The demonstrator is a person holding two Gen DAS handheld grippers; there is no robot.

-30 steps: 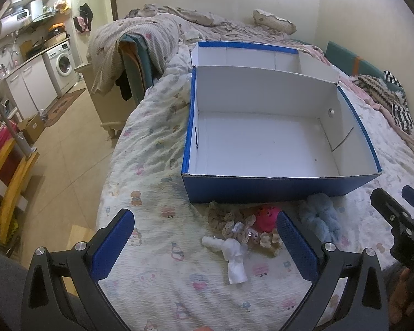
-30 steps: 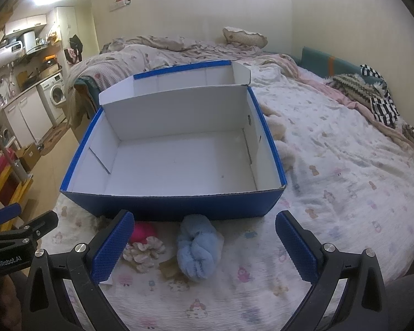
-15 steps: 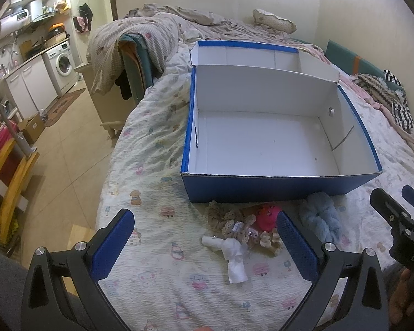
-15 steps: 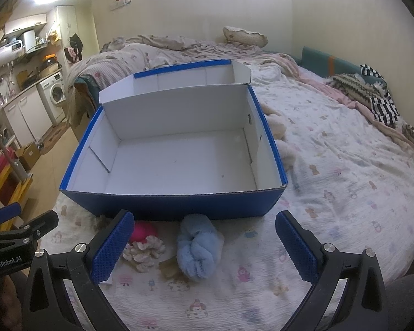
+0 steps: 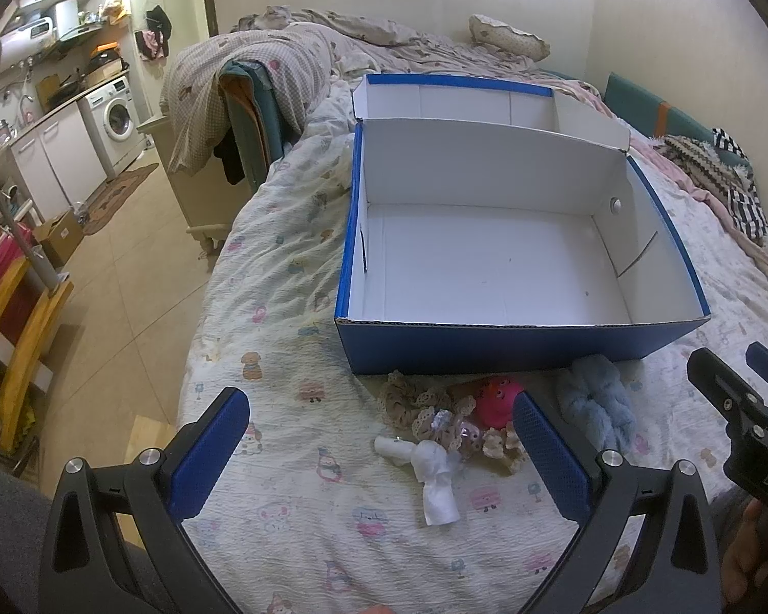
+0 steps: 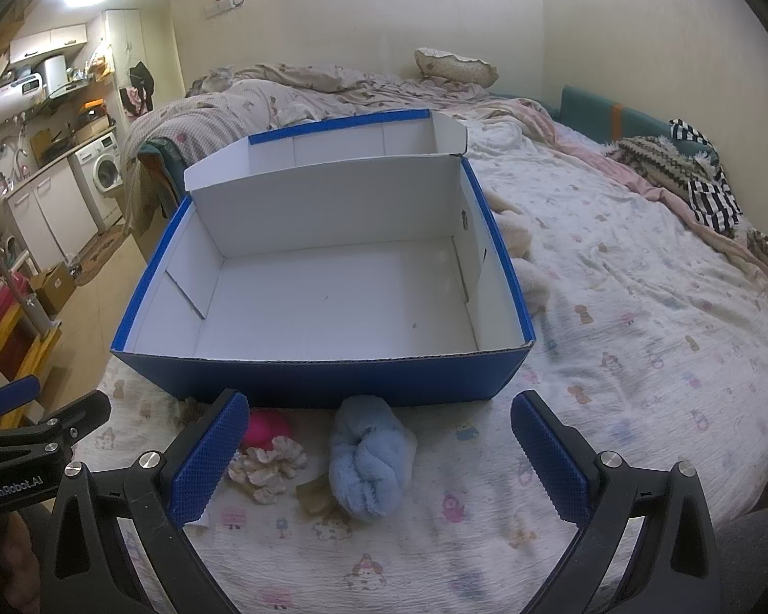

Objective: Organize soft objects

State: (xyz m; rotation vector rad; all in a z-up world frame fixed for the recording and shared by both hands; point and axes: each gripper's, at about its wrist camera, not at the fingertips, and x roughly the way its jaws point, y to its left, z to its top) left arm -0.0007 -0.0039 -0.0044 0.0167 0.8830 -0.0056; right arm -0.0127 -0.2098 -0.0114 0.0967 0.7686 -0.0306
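Observation:
An open blue box (image 5: pixel 517 345) with a white, empty inside stands on the bed; it also shows in the right wrist view (image 6: pixel 333 389). In front of it lie a fluffy light-blue scrunchie (image 5: pixel 596 407) (image 6: pixel 368 460), a pink soft toy (image 5: pixel 499 401) (image 6: pixel 266 427), a beige lace scrunchie (image 5: pixel 417 404), a cream ruffled scrunchie (image 6: pixel 271 463) and a white cloth piece (image 5: pixel 435 481). My left gripper (image 5: pixel 379 455) is open and empty, just short of the pile. My right gripper (image 6: pixel 374 460) is open and empty, its fingers either side of the blue scrunchie and above it.
The bed's left edge drops to a tiled floor (image 5: pixel 107 307). A chair draped with clothes (image 5: pixel 251 117) stands beside the bed. Crumpled bedding (image 6: pixel 333 87) and striped clothes (image 6: pixel 691 174) lie behind and right of the box. A cream plush (image 6: pixel 517 250) lies against the box's right side.

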